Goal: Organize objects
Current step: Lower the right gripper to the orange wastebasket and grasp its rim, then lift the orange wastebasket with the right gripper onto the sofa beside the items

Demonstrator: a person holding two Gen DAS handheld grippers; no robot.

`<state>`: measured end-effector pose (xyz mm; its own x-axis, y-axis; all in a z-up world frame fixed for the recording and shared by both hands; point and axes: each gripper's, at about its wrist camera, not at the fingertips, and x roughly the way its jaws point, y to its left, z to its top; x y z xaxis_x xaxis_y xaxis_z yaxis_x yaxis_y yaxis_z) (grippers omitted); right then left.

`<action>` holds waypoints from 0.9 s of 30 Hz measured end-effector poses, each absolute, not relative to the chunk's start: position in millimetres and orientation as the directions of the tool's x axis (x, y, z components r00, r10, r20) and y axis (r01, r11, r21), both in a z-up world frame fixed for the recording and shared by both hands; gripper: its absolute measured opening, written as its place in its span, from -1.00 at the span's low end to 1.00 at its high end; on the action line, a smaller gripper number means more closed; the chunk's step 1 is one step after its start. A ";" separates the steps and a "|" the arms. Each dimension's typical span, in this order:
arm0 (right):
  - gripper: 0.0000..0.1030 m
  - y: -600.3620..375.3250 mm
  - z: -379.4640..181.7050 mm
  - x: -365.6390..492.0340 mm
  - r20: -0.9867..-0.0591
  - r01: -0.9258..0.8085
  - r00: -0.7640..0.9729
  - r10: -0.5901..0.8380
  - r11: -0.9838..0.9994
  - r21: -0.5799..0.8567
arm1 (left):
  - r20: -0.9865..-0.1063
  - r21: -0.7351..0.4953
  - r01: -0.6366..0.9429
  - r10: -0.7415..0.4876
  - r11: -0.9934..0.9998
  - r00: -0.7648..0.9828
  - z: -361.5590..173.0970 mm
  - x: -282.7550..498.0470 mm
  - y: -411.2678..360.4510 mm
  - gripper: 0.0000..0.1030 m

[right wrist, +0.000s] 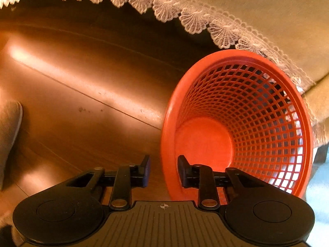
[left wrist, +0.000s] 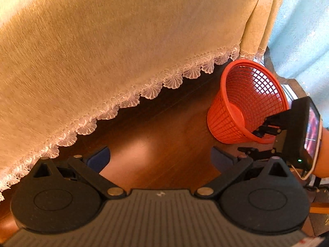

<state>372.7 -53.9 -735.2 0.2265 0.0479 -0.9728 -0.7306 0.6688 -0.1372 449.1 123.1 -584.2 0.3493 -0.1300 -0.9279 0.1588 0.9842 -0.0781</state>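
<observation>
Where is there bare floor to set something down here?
Open wooden floor stretches from the basket leftward, bordered by the lace-edged cloth behind. The basket is empty. It is crowded by the basket rim, which the right gripper straddles.

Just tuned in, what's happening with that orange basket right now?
The right gripper straddles the rim of the orange mesh basket, one finger inside and one outside, apparently not yet clamped. The basket looks empty and sits on the wooden floor beside the lace-edged tablecloth. The left gripper is open, holding nothing, over bare floor.
</observation>
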 end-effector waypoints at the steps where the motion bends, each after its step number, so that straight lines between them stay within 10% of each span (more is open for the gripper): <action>1: -0.61 -54.3 -736.3 373.0 -0.974 -0.736 0.222 0.048 0.664 -0.135 | -0.929 -0.081 0.158 -0.132 0.984 0.346 -583.3 447.3 122.3 0.97; 15: -0.96 -42.9 -697.8 373.5 -0.974 -0.827 0.227 -0.029 0.522 -0.208 | -0.940 -0.078 0.146 -0.122 0.986 0.319 -547.0 435.8 125.2 0.97; 27: -0.96 -0.2 -464.3 360.5 -0.961 -0.830 0.248 -0.119 0.485 -0.274 | -0.924 -0.139 0.097 -0.164 0.986 0.345 -348.6 442.2 170.5 0.97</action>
<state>360.5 -0.2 -464.3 0.2485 -0.1186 -0.9613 -0.8301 0.4854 -0.2744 442.2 170.5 -348.6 0.3453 -0.1645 -0.9240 0.0969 0.9855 -0.1392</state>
